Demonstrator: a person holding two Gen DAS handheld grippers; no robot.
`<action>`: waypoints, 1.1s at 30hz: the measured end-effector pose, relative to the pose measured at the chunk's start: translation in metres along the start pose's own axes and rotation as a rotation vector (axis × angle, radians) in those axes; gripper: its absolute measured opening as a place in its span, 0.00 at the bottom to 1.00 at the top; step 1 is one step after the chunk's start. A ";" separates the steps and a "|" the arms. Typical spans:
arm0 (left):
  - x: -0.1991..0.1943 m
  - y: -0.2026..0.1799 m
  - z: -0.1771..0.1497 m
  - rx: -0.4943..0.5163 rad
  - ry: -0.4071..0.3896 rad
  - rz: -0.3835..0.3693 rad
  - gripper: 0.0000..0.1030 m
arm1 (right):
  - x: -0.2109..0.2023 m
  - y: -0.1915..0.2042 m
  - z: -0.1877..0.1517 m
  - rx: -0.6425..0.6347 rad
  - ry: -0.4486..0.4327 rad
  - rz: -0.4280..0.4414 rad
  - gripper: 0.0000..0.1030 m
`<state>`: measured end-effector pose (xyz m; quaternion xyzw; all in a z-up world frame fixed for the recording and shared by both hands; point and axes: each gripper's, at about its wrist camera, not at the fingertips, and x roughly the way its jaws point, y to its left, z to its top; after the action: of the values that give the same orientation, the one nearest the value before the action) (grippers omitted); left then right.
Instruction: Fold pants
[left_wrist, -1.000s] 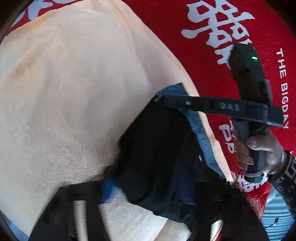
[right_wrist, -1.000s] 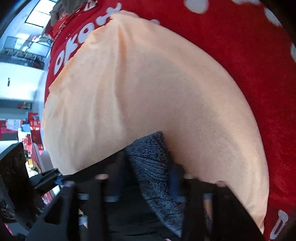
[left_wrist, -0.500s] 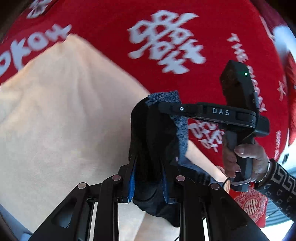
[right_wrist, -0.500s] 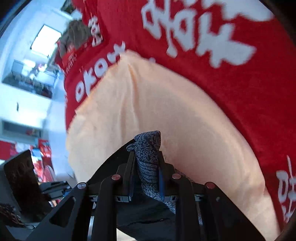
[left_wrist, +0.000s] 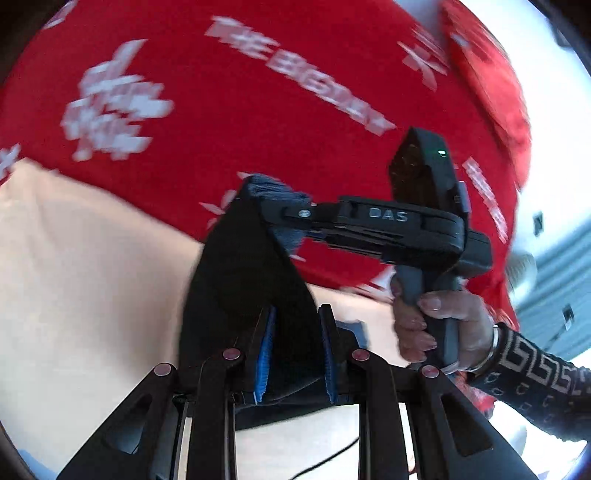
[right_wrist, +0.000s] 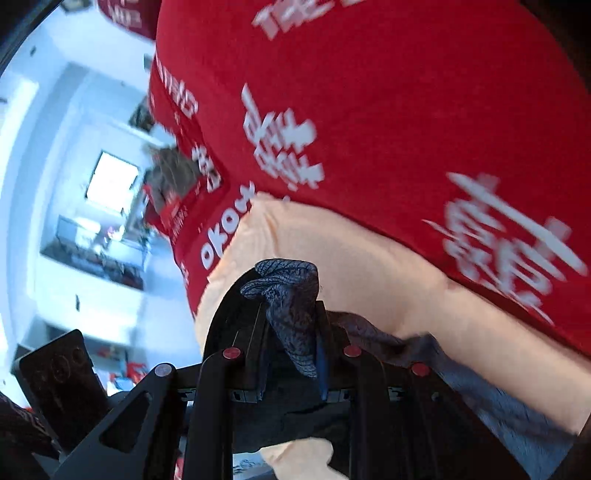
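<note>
The pants (left_wrist: 243, 266) are dark, black on one side and mottled blue-grey on the other (right_wrist: 291, 295). My left gripper (left_wrist: 295, 328) is shut on a black edge of them, lifted above the peach cloth (left_wrist: 74, 277). My right gripper (right_wrist: 291, 325) is shut on the blue-grey edge. In the left wrist view the right gripper (left_wrist: 288, 212) comes in from the right, held by a hand (left_wrist: 432, 317), and pinches the same stretch of fabric at its top corner. The fabric hangs taut between the two grippers.
A red tablecloth (left_wrist: 229, 103) with white lettering covers the table, and the peach cloth (right_wrist: 369, 258) lies on it. The table's edge and a bright room show at the left of the right wrist view (right_wrist: 92, 206).
Both grippers have lifted the pants edge up off the peach cloth and tilted up toward the far side of the table. The views now show more red tablecloth and the room.
</note>
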<state>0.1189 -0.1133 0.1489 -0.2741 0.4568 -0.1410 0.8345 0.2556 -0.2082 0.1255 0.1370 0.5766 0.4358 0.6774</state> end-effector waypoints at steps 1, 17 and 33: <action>0.010 -0.022 -0.005 0.023 0.020 -0.040 0.24 | -0.019 -0.011 -0.009 0.014 -0.017 0.010 0.22; 0.162 -0.159 -0.125 0.230 0.336 0.024 0.24 | -0.101 -0.205 -0.161 0.316 0.010 -0.037 0.11; 0.132 0.003 -0.060 0.253 0.177 0.595 0.78 | -0.073 -0.213 -0.228 0.540 -0.123 0.182 0.64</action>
<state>0.1400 -0.1948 0.0303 -0.0096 0.5661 0.0298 0.8237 0.1456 -0.4586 -0.0406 0.3896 0.6149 0.3165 0.6082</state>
